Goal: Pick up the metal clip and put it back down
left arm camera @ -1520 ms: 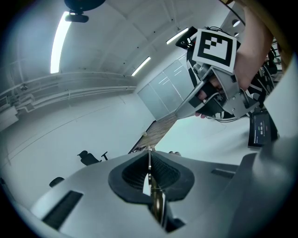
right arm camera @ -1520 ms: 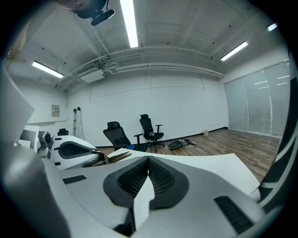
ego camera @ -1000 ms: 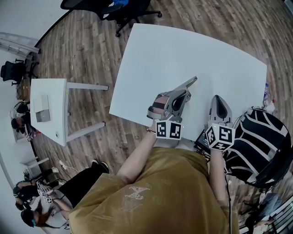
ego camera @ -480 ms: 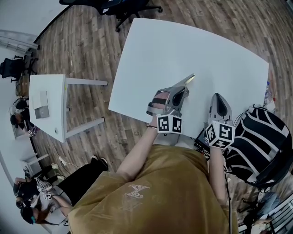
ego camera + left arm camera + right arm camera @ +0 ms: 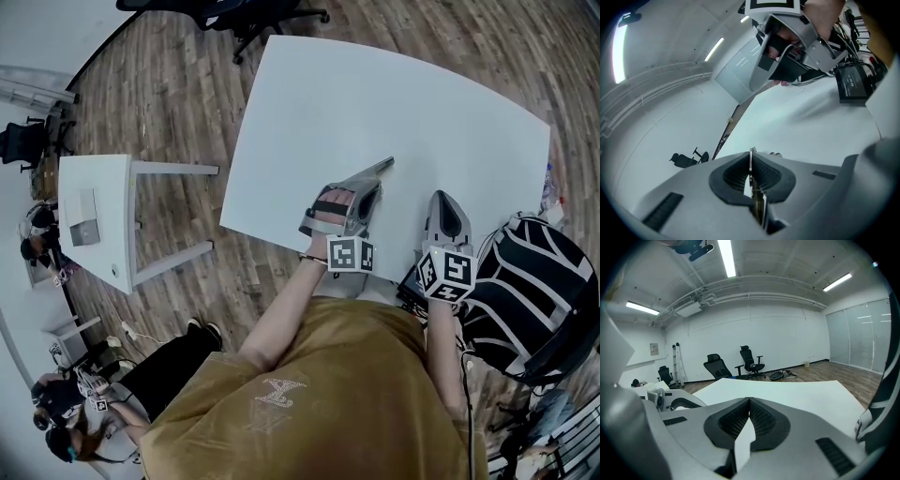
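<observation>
A thin metal clip point(image 5: 751, 174) stands edge-on between the ribbed pads of my left gripper point(image 5: 751, 153), which is shut on it. In the head view the left gripper point(image 5: 386, 165) reaches slantwise over the near middle of the white table point(image 5: 375, 94), its tip low over the surface; the clip is too small to make out there. My right gripper point(image 5: 444, 199) rests to its right near the table's front edge. Its jaws point(image 5: 749, 400) are shut with nothing between them. The left gripper view also shows the right gripper point(image 5: 787, 47) in a hand.
A black-and-white striped backpack point(image 5: 525, 291) sits at the table's right front corner, beside a black box with cables point(image 5: 853, 82). A small white side table point(image 5: 94, 220) stands to the left. Office chairs point(image 5: 751, 361) stand beyond the far edge. People sit at the lower left.
The left gripper has sunk toward the tabletop and rolled a little, still shut on the clip. The right gripper has stayed where it was.
</observation>
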